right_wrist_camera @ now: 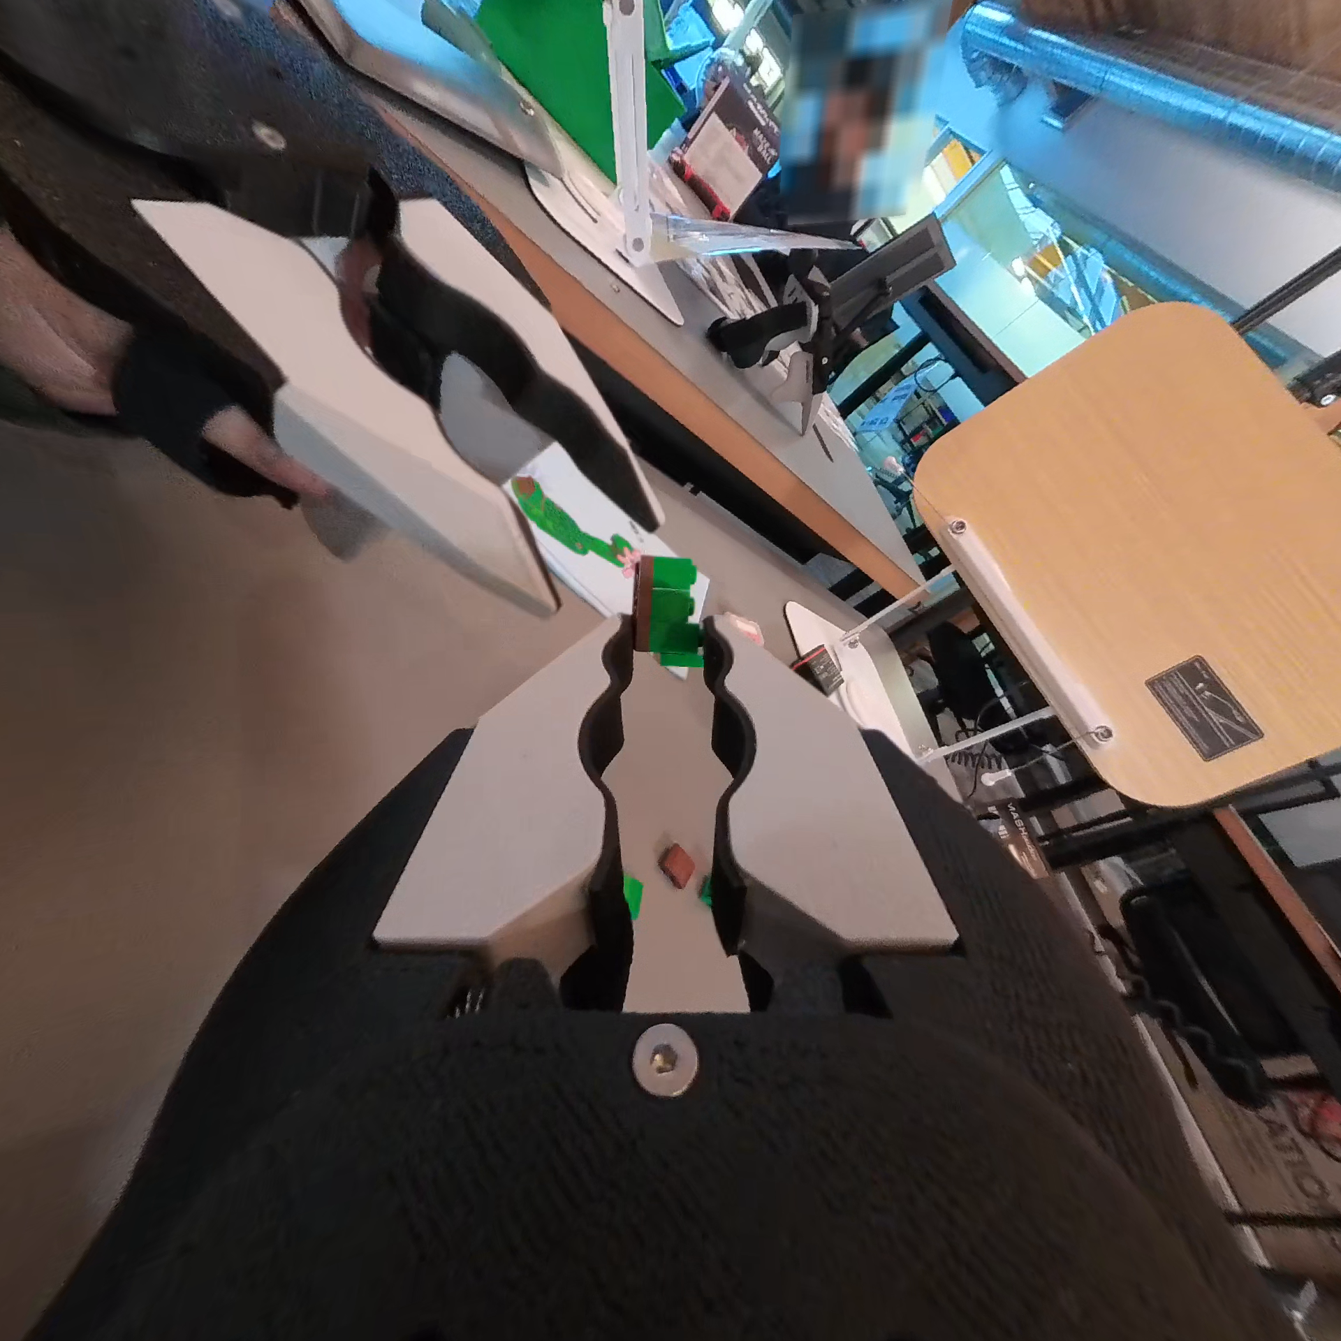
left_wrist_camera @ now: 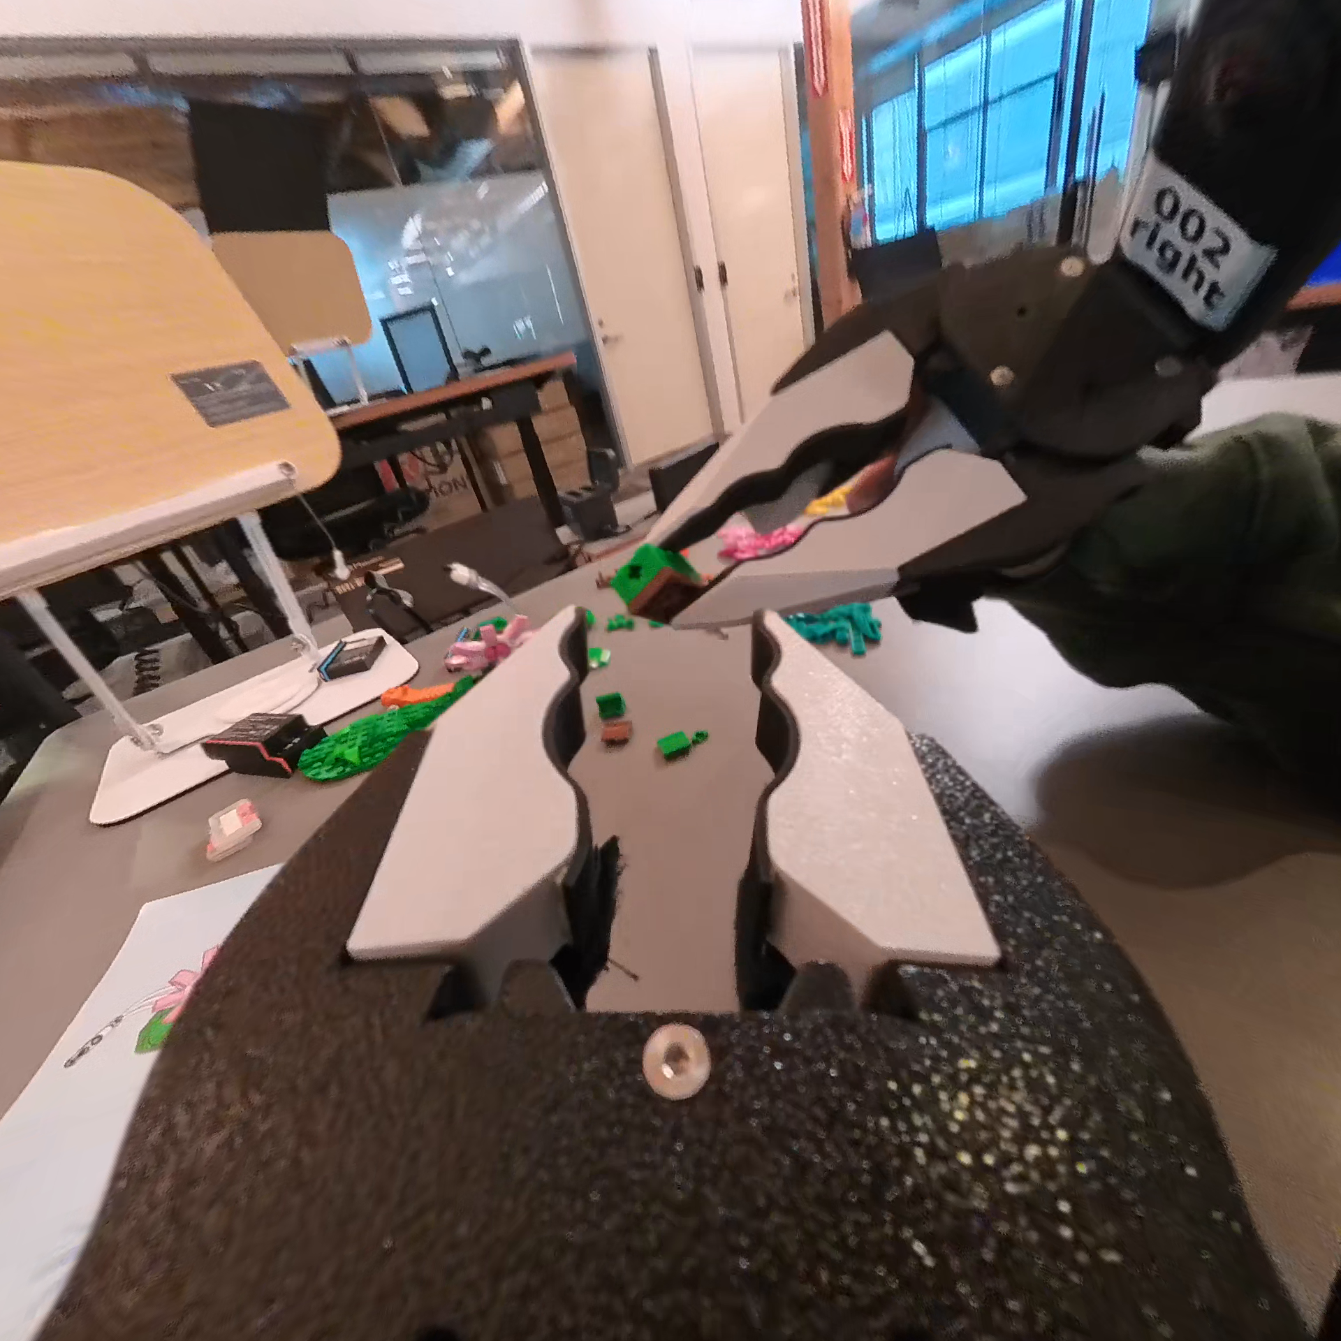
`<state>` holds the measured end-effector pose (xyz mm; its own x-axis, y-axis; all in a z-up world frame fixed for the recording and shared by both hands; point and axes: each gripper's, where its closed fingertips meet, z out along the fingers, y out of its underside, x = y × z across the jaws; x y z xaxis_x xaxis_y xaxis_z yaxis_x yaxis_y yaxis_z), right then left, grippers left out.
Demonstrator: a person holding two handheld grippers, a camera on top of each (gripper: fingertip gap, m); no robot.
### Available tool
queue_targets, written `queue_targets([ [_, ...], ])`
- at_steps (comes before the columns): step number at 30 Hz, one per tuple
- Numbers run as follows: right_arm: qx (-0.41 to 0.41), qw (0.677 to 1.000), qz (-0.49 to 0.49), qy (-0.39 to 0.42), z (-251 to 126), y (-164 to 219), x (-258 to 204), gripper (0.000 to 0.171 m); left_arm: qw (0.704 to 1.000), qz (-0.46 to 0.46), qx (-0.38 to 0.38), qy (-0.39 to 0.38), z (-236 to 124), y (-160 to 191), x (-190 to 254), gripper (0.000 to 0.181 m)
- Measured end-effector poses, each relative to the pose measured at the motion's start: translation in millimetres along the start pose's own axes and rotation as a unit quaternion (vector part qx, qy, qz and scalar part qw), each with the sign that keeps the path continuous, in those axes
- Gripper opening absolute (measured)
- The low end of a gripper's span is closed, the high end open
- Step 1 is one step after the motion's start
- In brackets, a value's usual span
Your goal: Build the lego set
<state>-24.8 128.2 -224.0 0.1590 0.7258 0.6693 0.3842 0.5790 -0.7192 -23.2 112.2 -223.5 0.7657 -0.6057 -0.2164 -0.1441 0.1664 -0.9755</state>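
Right gripper: you've got it clamped on the small green-and-brown lego block, pinched right at the fingertips and lifted clear of the table.
Same block from your left camera: there it is, tilted, green top with a brown side, between the right gripper tips, up above the loose pieces.
Left gripper: your jaws stand wide apart, nothing between them, fingers pointing out over the table just beside the held block.
Left gripper from the right camera: it shows upper left, tips near the block but apart from it.
Loose pieces: a small green brick, a brown tile and another green bit lie on the table between your left fingers.
Brown tile again: it's down between your right fingers, flat on the table.
Green base plate: it lies left of your left gripper, next to a black box.
Other piles: pink pieces and teal pieces are farther back.
Instruction sheet: it sits at your near left.
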Motion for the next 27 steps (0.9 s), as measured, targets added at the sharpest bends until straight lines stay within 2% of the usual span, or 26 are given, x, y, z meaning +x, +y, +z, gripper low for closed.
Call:
queue_targets([
  [3, 0.007, 1.000, 0.003, 0.002, -1, -1, 1, 0.017, 0.999, -0.022, 0.028, -0.013, -4, -2, -7, 0.040],
  [7, 0.004, 1.000, 0.000, 0.000, 0, 0, 0, 0.017, 0.999, -0.044, 0.007, -0.012, -1, 5, -9, 0.040],
  [19, 0.010, 1.000, -0.025, 0.011, -1, -4, 0, 0.017, 0.994, -0.099, 0.034, 0.027, -1, 0, -1, 0.045],
  [27, 0.013, 0.983, -0.173, 0.056, -4, -9, -3, 0.017, 0.987, -0.142, 0.063, 0.039, -4, -10, -2, 0.047],
])
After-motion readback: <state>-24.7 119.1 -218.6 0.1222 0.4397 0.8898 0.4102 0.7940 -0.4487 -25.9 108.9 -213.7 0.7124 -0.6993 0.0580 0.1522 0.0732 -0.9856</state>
